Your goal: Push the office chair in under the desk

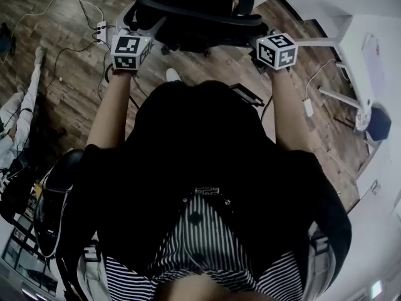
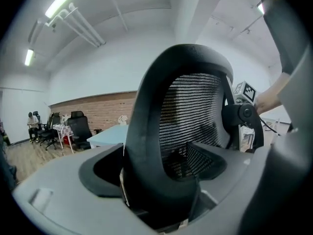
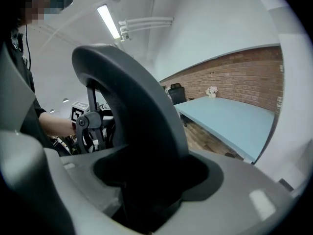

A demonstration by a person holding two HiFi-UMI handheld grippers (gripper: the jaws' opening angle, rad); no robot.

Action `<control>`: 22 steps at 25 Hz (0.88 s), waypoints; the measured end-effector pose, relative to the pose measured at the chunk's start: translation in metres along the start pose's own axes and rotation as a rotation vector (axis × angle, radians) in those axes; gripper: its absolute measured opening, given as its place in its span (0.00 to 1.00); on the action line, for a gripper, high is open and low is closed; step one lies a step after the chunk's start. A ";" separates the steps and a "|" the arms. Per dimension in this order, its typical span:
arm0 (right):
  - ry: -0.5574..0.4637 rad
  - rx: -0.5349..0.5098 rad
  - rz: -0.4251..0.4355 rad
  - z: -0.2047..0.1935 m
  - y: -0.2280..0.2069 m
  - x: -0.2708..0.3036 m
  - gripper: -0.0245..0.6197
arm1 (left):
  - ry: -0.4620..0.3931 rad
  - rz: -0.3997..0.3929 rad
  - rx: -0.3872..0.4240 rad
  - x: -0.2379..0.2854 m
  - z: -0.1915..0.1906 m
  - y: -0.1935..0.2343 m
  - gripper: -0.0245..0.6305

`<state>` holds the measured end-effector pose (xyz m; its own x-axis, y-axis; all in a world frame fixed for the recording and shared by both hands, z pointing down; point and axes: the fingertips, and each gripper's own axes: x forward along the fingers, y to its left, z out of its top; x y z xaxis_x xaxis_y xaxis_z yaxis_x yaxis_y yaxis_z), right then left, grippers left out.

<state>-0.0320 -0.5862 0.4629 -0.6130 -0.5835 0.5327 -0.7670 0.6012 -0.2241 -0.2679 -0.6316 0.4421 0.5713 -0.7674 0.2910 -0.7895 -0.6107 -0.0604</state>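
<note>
Your left gripper (image 2: 161, 199) is clamped on one side of the office chair's (image 1: 200, 11) backrest rim (image 2: 146, 131), and your right gripper (image 3: 146, 199) on the other. Hold both grips firm and push evenly, so the chair rolls straight rather than swivelling. Your forearms (image 1: 114, 108) reach forward, side by side. The chair stands on the wood floor (image 1: 75, 105), seemingly short of the pale blue desk (image 3: 230, 119).
</note>
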 end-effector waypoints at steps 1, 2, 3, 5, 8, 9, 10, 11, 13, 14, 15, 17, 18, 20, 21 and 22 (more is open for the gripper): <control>-0.007 0.003 -0.009 0.007 -0.001 0.009 0.48 | -0.004 -0.010 0.008 0.006 0.001 0.012 0.65; -0.010 0.006 -0.018 0.013 -0.003 0.018 0.48 | -0.004 -0.020 0.013 0.012 0.003 0.024 0.65; -0.011 0.010 -0.025 0.019 -0.004 0.026 0.48 | -0.001 -0.030 0.015 0.017 0.004 0.034 0.65; -0.012 0.020 -0.035 0.030 -0.011 0.040 0.48 | 0.006 -0.043 0.013 0.031 0.008 0.050 0.65; -0.021 0.029 -0.031 0.048 -0.030 0.056 0.48 | -0.001 -0.044 0.022 0.056 0.019 0.068 0.65; -0.027 0.031 -0.031 0.054 -0.037 0.060 0.48 | -0.003 -0.043 0.027 0.065 0.023 0.072 0.65; -0.035 0.033 -0.034 0.059 -0.044 0.063 0.48 | -0.005 -0.046 0.031 0.073 0.027 0.075 0.65; -0.041 0.035 -0.040 0.063 -0.049 0.064 0.48 | -0.006 -0.050 0.033 0.081 0.030 0.078 0.65; -0.047 0.041 -0.050 0.068 -0.056 0.070 0.48 | -0.003 -0.062 0.035 0.092 0.032 0.084 0.65; -0.048 0.041 -0.051 0.072 -0.058 0.076 0.48 | -0.001 -0.067 0.035 0.098 0.032 0.092 0.65; -0.052 0.038 -0.049 0.080 -0.061 0.086 0.48 | -0.001 -0.070 0.034 0.104 0.034 0.103 0.65; -0.059 0.036 -0.043 0.099 -0.069 0.108 0.47 | 0.000 -0.072 0.034 0.120 0.040 0.129 0.65; -0.060 0.039 -0.043 0.108 -0.074 0.117 0.47 | 0.003 -0.074 0.035 0.129 0.042 0.140 0.65; -0.053 0.053 -0.050 0.119 -0.083 0.132 0.47 | 0.012 -0.087 0.038 0.147 0.045 0.157 0.65; -0.050 0.059 -0.054 0.124 -0.088 0.138 0.47 | 0.015 -0.095 0.039 0.156 0.046 0.165 0.65; -0.048 0.063 -0.057 0.129 -0.093 0.145 0.46 | 0.016 -0.101 0.041 0.165 0.047 0.172 0.65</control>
<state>-0.0743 -0.7966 0.4559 -0.5753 -0.6422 0.5066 -0.8104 0.5317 -0.2462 -0.2990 -0.8728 0.4343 0.6437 -0.6986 0.3125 -0.7180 -0.6926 -0.0693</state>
